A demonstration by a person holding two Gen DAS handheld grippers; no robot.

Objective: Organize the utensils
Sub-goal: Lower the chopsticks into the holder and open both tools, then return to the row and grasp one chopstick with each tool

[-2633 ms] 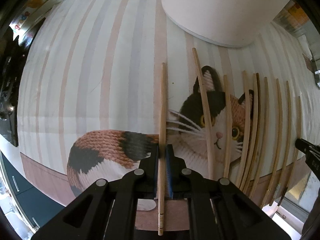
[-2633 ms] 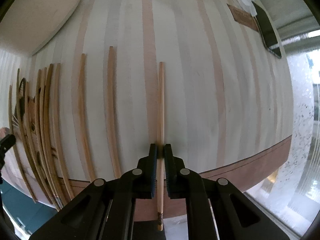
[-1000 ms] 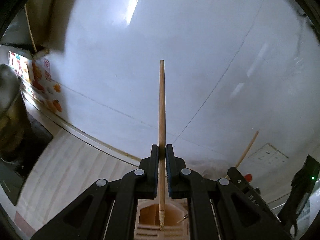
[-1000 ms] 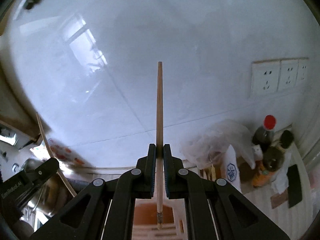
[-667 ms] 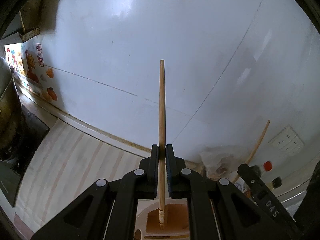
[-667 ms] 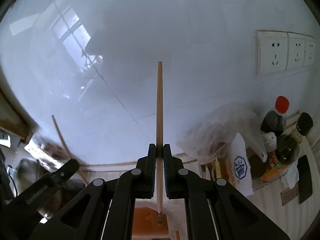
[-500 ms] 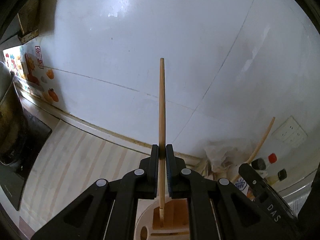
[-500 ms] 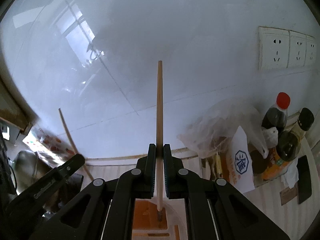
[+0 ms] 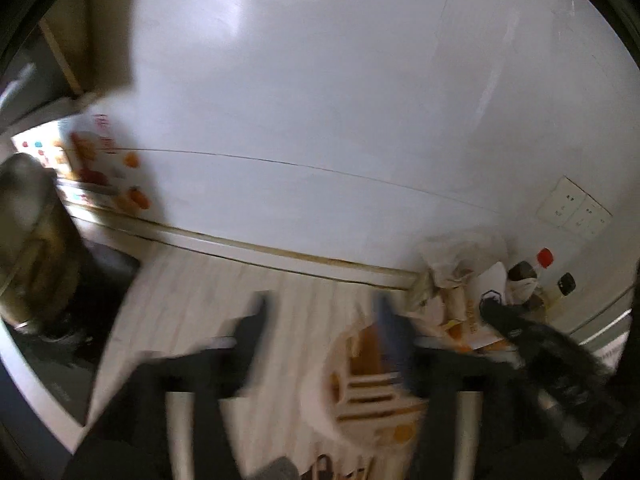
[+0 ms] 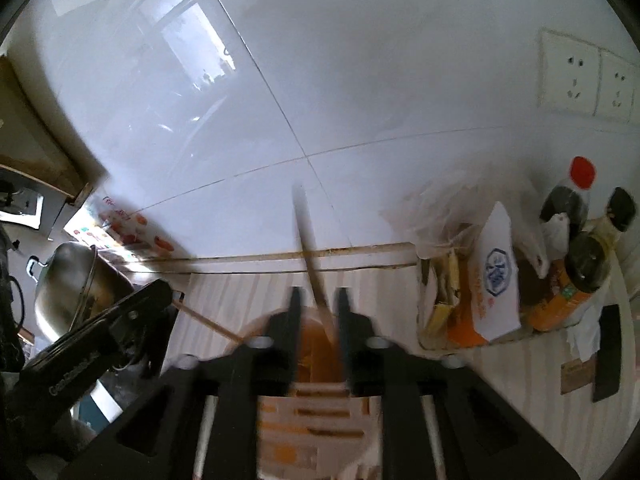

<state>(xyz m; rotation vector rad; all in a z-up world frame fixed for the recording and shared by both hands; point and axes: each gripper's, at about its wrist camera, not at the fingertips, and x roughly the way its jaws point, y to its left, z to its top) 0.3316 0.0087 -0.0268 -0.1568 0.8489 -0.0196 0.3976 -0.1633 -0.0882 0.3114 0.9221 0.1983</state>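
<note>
Both grippers hang over the round cream-and-orange slotted utensil holder (image 10: 312,408) on the pale striped countertop (image 9: 208,292), right against the glossy white tiled wall (image 10: 360,100).

The left gripper (image 9: 320,320) has its jaws opening, standing wide now, and nothing between them in its own blurred view. From the right wrist camera a thin light wooden chopstick (image 10: 208,325) slants from just beside that black left gripper toward the holder's rim; whether its end sits inside is hard to tell through the blur.

The right gripper (image 10: 317,312) is opening too, jaws at a middling gap. A second pale wooden chopstick (image 10: 310,256) stands tilted between the fingers (image 10: 294,316), leaning to the upper left, its lower end down in the holder's orange interior. The pads look clear of it, so it stands loose rather than clamped.

Off to the left, a dull steel pot (image 10: 76,280) on the dark stovetop (image 9: 96,304). To the right, a crumpled clear plastic bag (image 10: 452,208), a white and orange packet (image 10: 492,280), a dark sauce bottle with a red cap (image 10: 568,196), and white wall sockets (image 10: 584,76) above.
</note>
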